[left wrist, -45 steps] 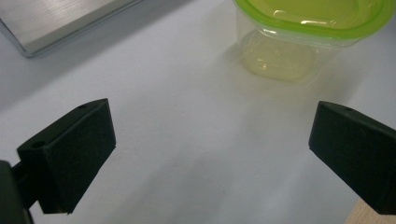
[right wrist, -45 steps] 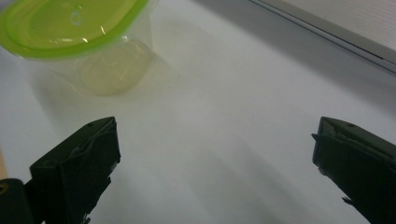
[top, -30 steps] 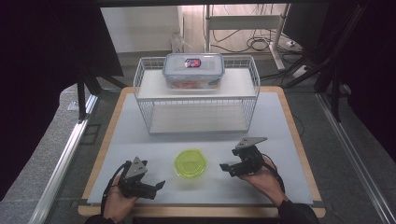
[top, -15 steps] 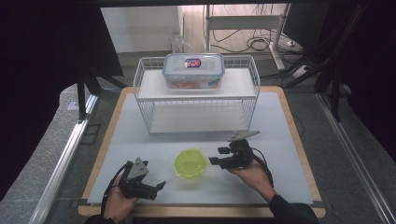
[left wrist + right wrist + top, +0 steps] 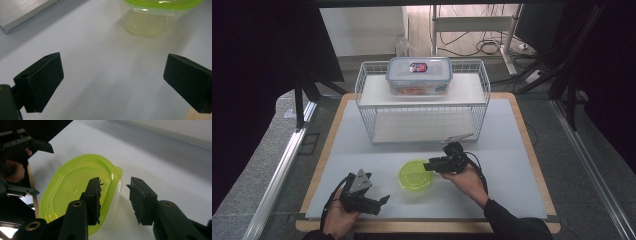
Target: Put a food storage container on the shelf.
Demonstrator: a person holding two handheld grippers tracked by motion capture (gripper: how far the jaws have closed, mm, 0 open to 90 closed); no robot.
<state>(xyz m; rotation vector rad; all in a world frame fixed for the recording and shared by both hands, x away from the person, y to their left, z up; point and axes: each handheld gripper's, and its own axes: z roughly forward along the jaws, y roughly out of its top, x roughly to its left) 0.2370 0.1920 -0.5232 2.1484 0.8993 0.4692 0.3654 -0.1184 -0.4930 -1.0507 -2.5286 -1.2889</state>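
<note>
A lidded tub (image 5: 413,175) lies before the wire rack (image 5: 422,117); a box (image 5: 419,75) sits on the rack's shelf.

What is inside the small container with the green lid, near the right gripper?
The small container has clear walls, and through them it looks empty in the left gripper view. From above, its green lid covers the interior, so small contents can't be ruled out.

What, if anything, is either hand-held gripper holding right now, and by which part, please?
Nothing yet. The right hand-held gripper straddles the green-lidded container's rim, jaws just closing but not pressing. The left hand-held gripper is open.
</note>
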